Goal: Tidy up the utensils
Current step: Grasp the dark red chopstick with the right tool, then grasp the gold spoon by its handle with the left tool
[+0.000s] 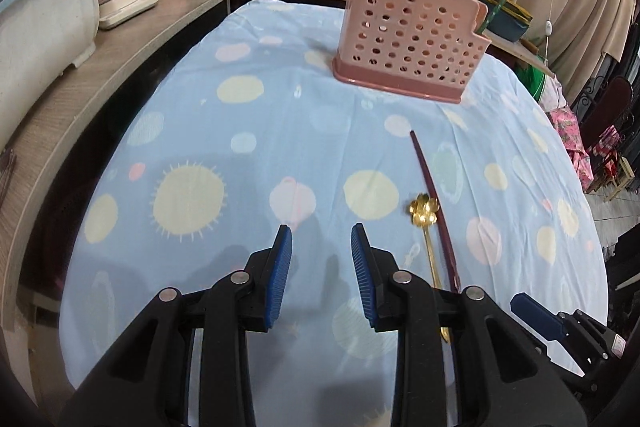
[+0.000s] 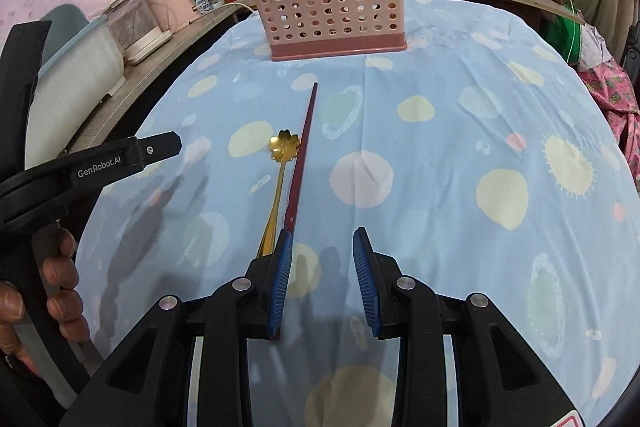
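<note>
Both pairs of jaws parted, nothing between the ribbed blue pads. Left gripper [image 1: 321,259] hanging over bare cloth; right gripper [image 2: 322,263] likewise empty, its left pad just overlapping the near end of the dark red chopstick [image 2: 301,155].

Lying just left of the right jaws and running away ahead of them: the chopstick, with the gold spoon [image 2: 280,171] close beside it on its left. From the left gripper's side, the same pair just right of the jaws. Well ahead of both: the pink holder [image 2: 326,5], already carrying other chopsticks.

Step in hand, by judgement: reaching for one of the two loose pieces. Best done by shifting the right jaws left until the chopstick sits squarely between the pads, closing across its width, not along it, and keeping clear of the spoon handle so only one piece lifts.

Chopstick: thin, straight, tapering, lacquer-smooth, likely slippery. Spoon: polished metal, flower-shaped bowl, slim handle. Holder: rigid plastic, perforated walls, darker solid base. Tablecloth [image 2: 440,107]: soft, lightly creased, pale blue with pastel dots — likely to bunch under low pads.
</note>
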